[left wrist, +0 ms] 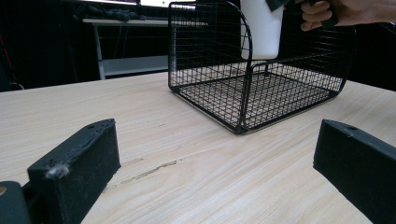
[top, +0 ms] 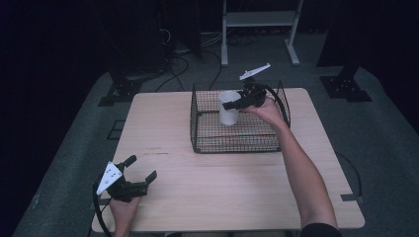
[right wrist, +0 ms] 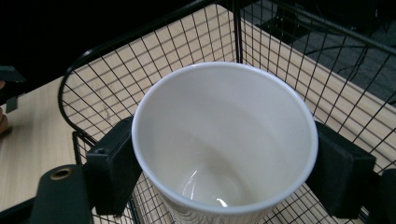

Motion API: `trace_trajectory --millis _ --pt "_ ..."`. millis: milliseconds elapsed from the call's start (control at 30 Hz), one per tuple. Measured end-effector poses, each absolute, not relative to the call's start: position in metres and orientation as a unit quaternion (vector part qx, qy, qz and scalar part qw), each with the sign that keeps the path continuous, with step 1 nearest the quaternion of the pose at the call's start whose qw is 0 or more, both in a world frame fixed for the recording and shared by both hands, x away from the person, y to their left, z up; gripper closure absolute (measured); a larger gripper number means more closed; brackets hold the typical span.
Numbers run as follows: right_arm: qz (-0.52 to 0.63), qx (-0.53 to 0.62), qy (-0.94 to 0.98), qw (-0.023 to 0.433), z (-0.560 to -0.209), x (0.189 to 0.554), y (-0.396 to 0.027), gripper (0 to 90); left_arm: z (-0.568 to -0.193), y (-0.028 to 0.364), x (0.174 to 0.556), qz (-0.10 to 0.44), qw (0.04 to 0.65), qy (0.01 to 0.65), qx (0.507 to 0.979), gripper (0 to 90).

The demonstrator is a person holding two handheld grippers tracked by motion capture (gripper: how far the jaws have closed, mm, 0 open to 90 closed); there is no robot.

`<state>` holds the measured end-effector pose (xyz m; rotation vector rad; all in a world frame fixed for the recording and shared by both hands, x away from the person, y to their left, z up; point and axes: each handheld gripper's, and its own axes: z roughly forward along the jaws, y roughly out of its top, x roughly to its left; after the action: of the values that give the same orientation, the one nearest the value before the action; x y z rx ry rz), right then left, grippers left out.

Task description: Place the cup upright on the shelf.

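Gripping cup (top: 229, 109): right hand-held gripper (top: 236, 103) clamps it just below the rim, raised inside basket (top: 197, 123) near its far wall | left hand-held gripper (top: 140, 174) released, jaws wide, near desk (top: 207, 187) front-left edge | bare desk between.

The bench (top: 222, 187) has a light wood top with rounded corners, and it stands on a grey floor (top: 385, 148). Behind the bench there is a white metal frame with a shelf (top: 259, 19), and black cables (top: 178, 66) lie on the floor beside it. Dark stands (top: 343, 84) rest on the floor at both sides. The background is very dark.
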<state>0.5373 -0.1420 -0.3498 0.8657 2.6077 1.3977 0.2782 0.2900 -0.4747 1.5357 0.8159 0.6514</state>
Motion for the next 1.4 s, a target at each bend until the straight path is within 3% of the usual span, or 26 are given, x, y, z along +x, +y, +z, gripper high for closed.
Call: trace_trajectory --millis 1400 --pt "0.384 0.293 0.876 0.019 -0.394 0.553 -0.129 19.2 -0.474 0.291 0.278 0.281 0.601 0.353 0.660 0.0"
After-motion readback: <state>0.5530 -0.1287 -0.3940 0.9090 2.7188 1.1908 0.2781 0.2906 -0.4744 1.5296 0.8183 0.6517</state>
